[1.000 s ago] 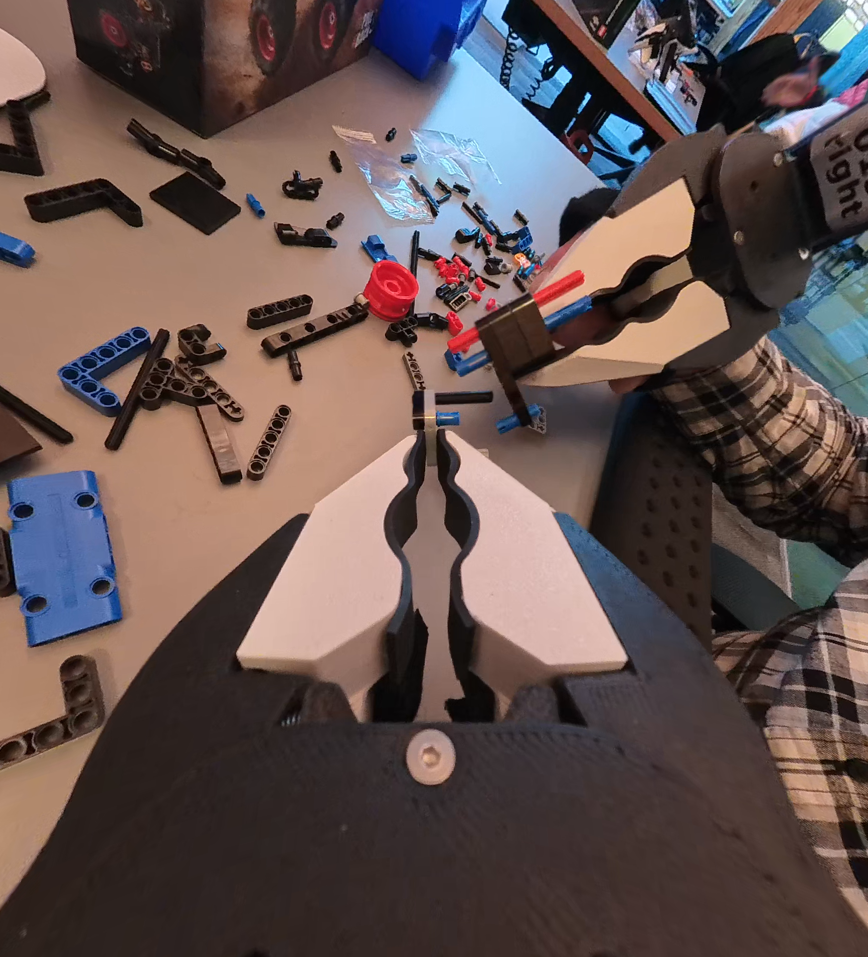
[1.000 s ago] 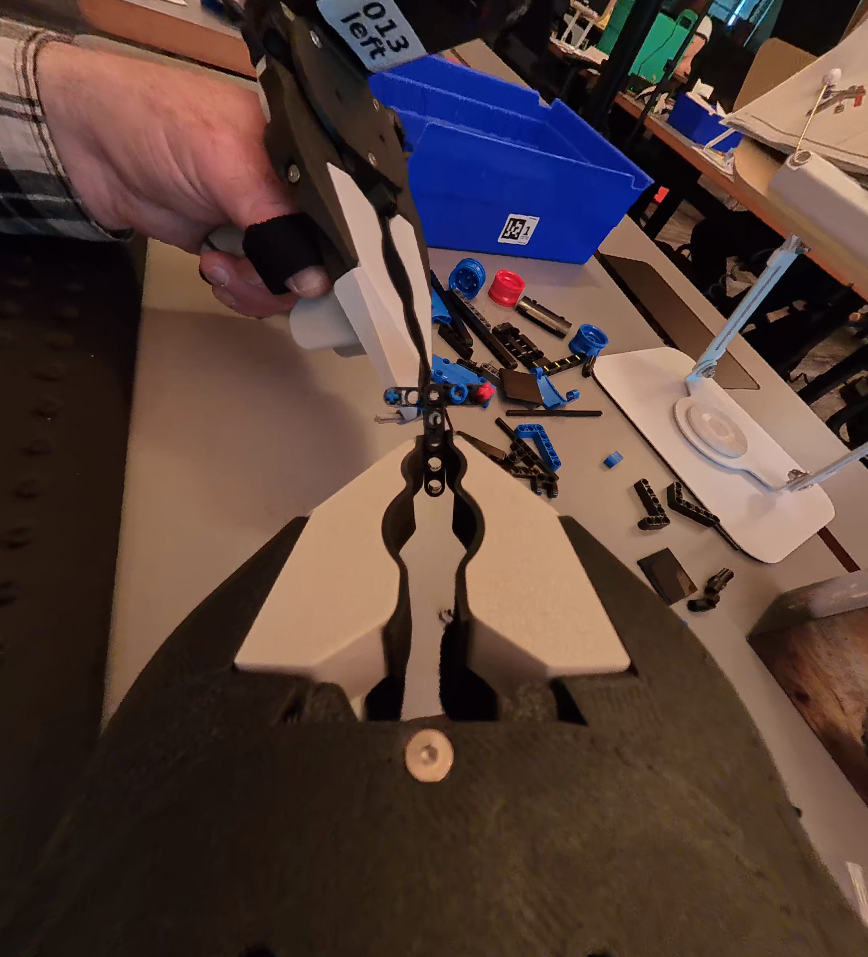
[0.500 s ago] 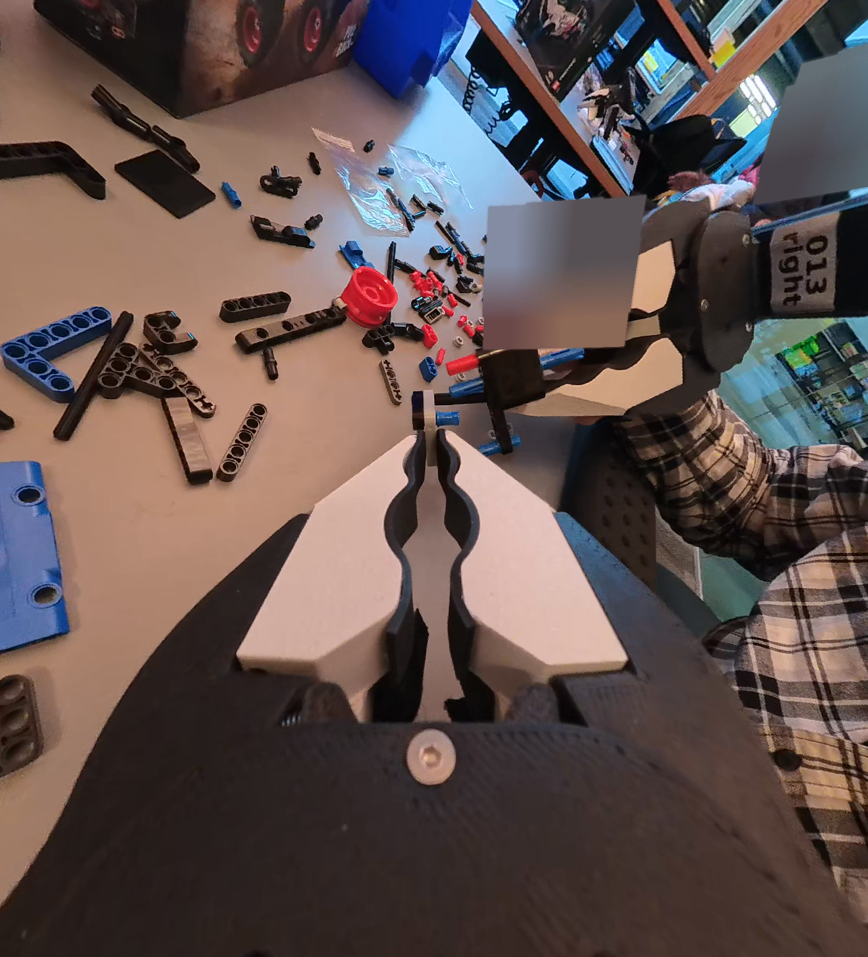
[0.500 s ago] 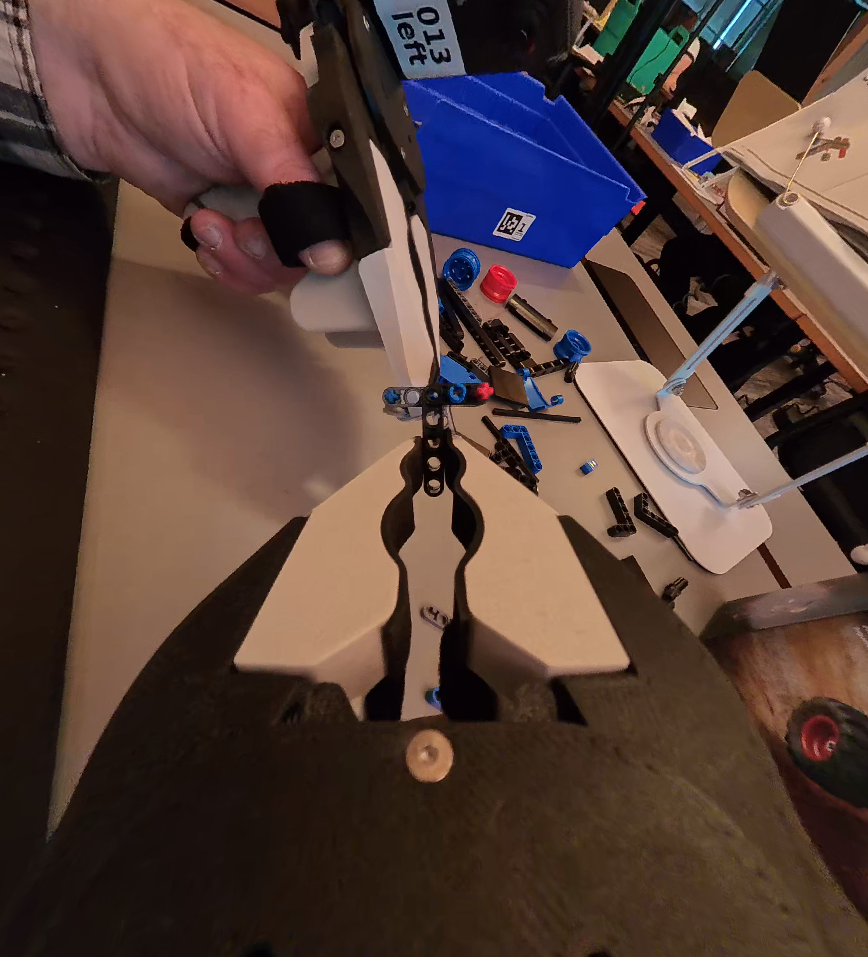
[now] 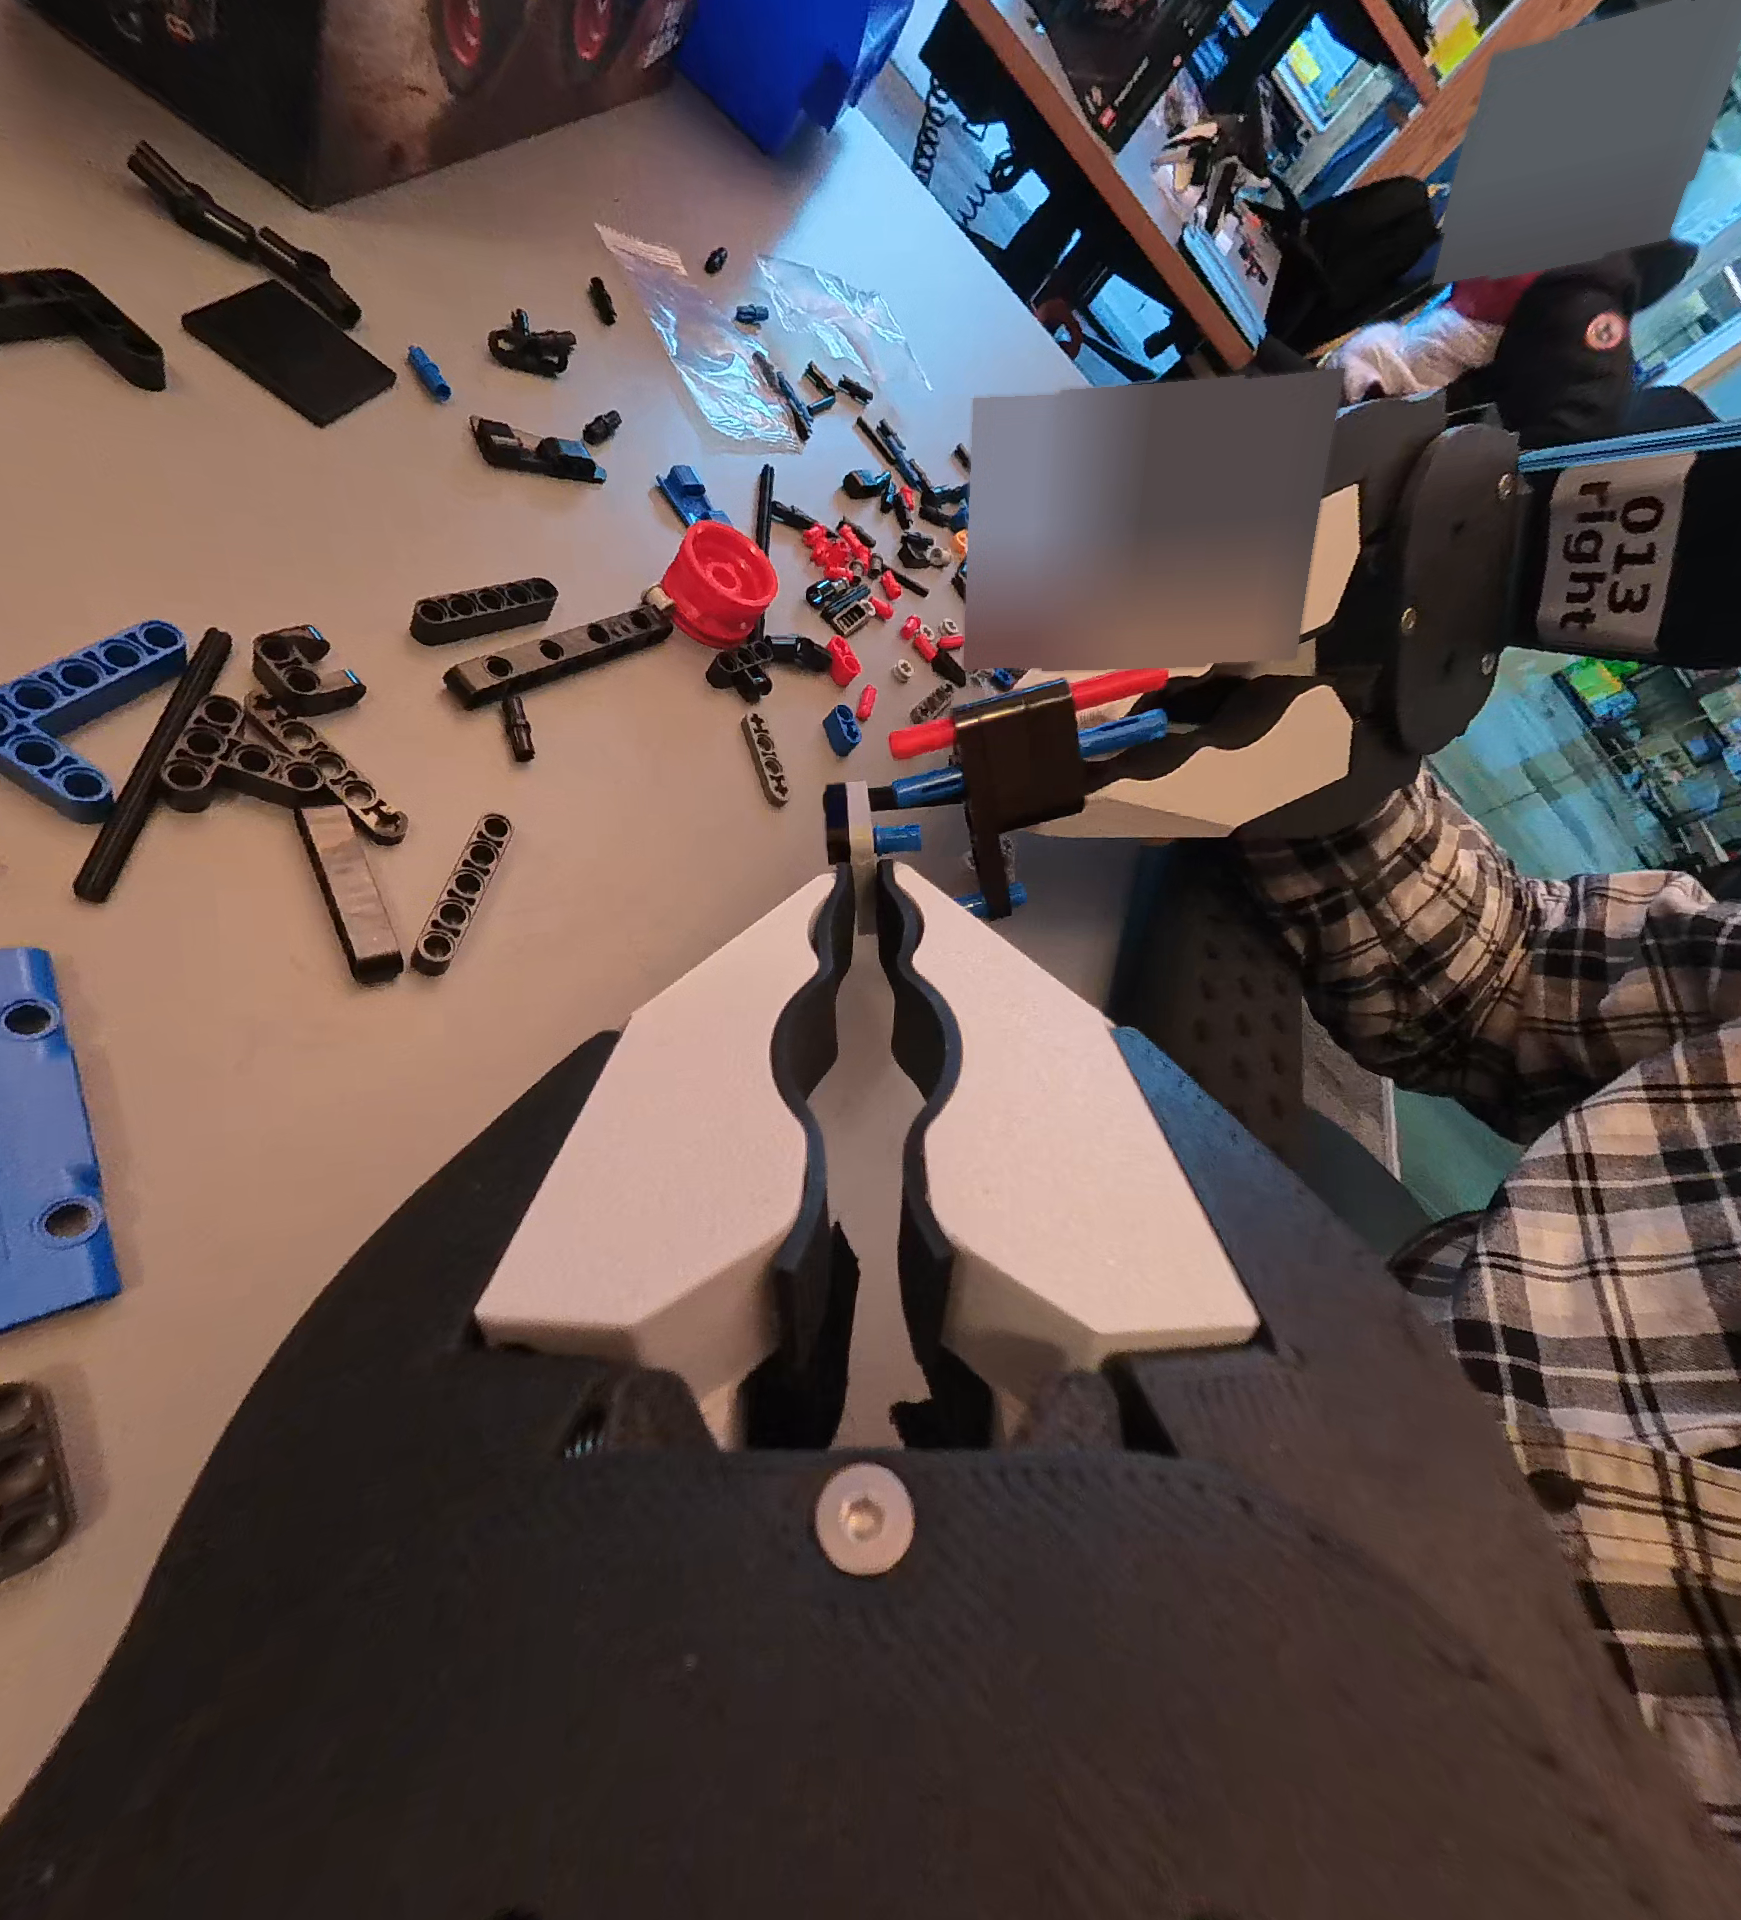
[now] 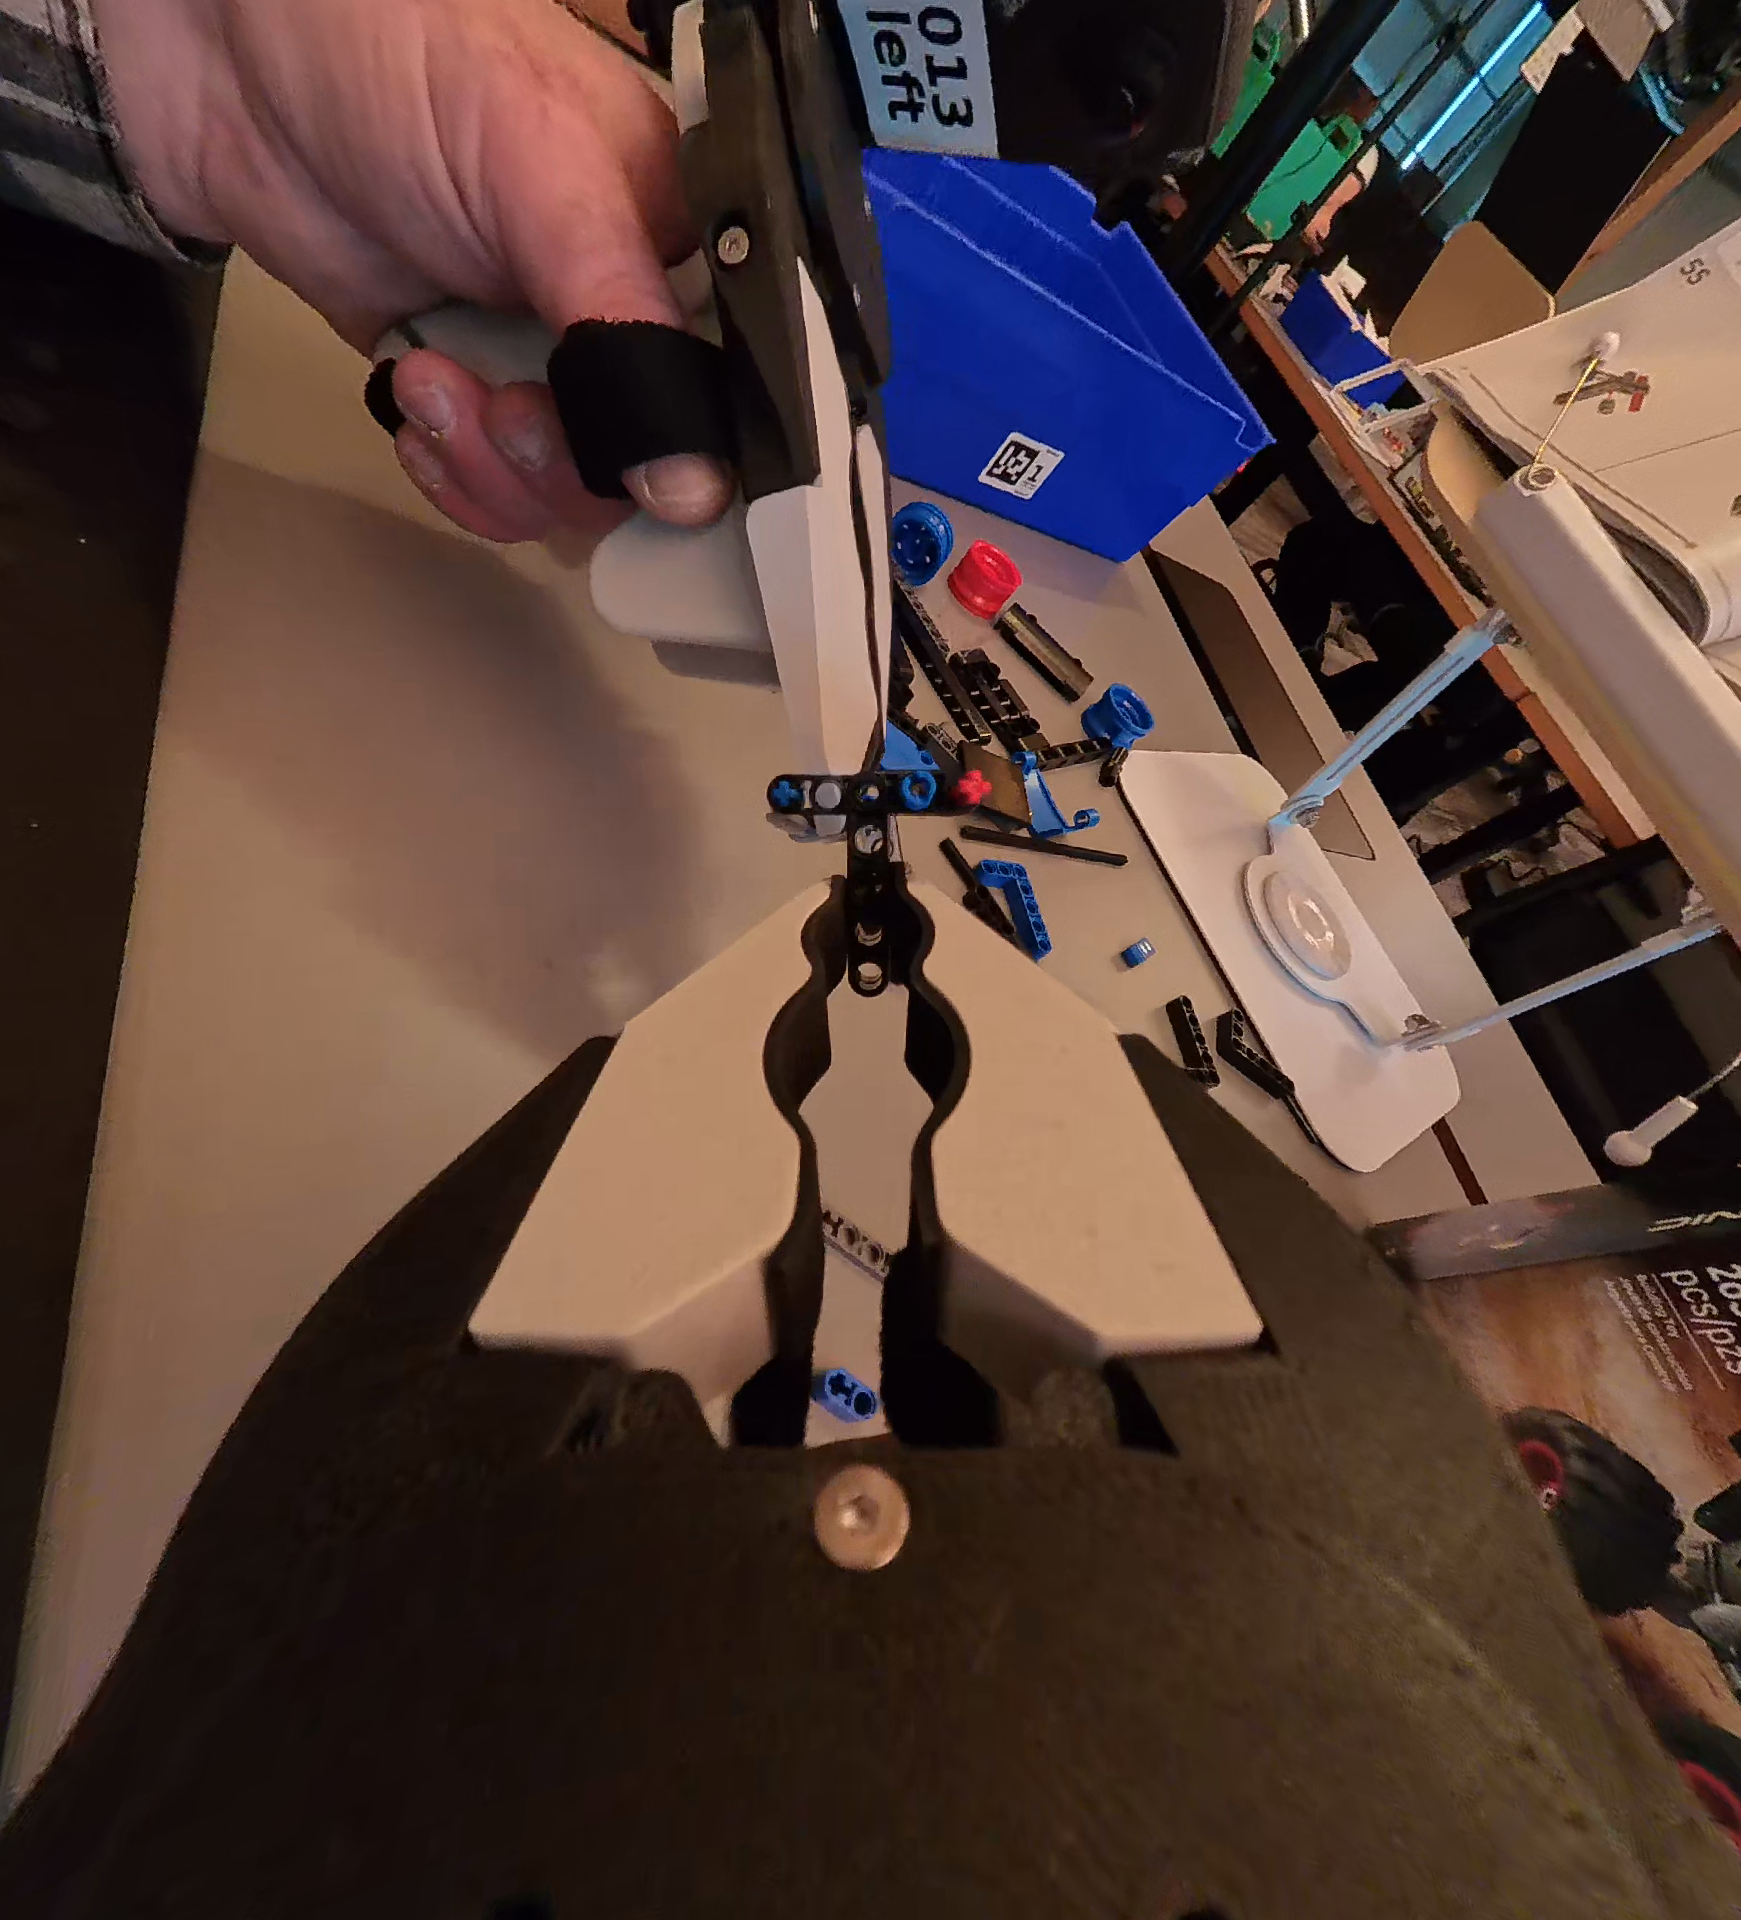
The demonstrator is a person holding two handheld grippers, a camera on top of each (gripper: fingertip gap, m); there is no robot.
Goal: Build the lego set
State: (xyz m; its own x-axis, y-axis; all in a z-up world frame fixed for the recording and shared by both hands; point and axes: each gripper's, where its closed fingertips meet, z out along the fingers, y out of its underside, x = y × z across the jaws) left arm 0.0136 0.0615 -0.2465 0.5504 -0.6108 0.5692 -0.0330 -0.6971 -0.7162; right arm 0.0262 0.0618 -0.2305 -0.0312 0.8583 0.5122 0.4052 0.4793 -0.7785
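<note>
Both grippers, left (image 5: 861, 883) and right (image 6: 868, 896), clamp light, rigid subassemblies (image 5: 1017, 764); you should grip beams, not slippery pins.

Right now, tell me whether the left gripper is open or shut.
Shut. In the left wrist view the left gripper has its jaws closed at the tips on a small grey piece carrying a blue pin.

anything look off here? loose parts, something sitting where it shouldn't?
Yes: a small blue connector shows deep between the right gripper fingers, near their base, probably lying on the table below. Otherwise just loose parts on the table.
</note>
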